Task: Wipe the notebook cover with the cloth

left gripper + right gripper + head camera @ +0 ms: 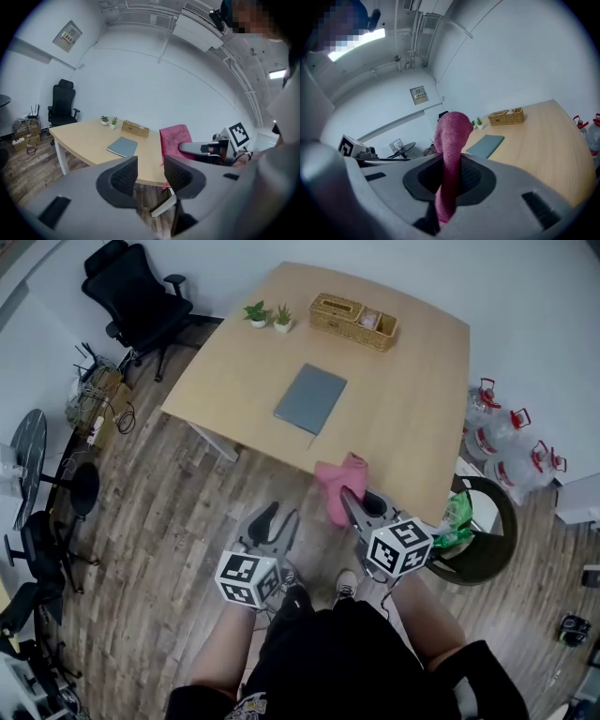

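Table [412, 409]: pale wood, with the person standing at its near edge.
Office chair [131, 292]: black, on the floor beyond the table's far left corner.
Water jugs [511, 442]: clear with red caps, grouped on the floor off the table's right edge.
Notebook [310, 398]: grey cover, closed and flat near the middle of the table, turned askew, one corner pointing to the near edge. Nothing touches it.
Wicker basket [354, 320]: along the far edge, well apart from the notebook.
Cloth [339, 482]: pink, held up at the table's near edge, short of the notebook. Whether it touches the tabletop I cannot tell.
Right gripper [450, 176]: jaws pressed together on the cloth, which stands up above them and trails out below.
Left gripper [150, 171]: jaws spread, nothing between them, held off the near edge above the floor, beside the right gripper.
Potted plants [269, 317]: two small ones at the far edge, just left of the basket.
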`<state>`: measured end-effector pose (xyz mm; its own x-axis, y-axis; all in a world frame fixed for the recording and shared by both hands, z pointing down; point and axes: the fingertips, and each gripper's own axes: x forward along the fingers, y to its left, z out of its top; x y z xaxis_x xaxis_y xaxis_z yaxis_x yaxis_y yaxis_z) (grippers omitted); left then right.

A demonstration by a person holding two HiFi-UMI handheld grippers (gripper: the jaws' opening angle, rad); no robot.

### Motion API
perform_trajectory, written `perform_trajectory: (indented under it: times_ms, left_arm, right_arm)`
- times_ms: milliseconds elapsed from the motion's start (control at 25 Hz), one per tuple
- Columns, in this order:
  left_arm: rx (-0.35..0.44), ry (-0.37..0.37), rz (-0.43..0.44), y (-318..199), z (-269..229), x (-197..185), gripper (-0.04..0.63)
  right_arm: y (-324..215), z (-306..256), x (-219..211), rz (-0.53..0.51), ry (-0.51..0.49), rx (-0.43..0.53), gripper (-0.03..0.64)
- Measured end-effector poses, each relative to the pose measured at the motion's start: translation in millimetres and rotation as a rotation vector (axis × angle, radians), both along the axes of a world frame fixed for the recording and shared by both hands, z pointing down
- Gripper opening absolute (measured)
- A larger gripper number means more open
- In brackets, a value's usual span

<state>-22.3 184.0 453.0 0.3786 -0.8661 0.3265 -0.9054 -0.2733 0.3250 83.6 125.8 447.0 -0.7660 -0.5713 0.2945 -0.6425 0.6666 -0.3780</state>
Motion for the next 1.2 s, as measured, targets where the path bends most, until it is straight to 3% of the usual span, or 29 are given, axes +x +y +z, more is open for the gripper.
perform_trajectory:
  times_ms: [160,600,1200]
  left_arm:
    - [0.003,0.002,0.04,-7,0,-23,0.184]
    - [0.018,0.03,0.135,-21,-2,-68,0.189]
    - [0.021,0.046,0.061,-60,-4,-83,0.188]
  right_arm:
    - [-5,-3,-26,0.028,0.002,0.004,0.058]
    - [-12,-24,-68,0.106,0.034,0.05,0.058]
    - [-60,-26,-81,0.051,0.044,0.047,0.058]
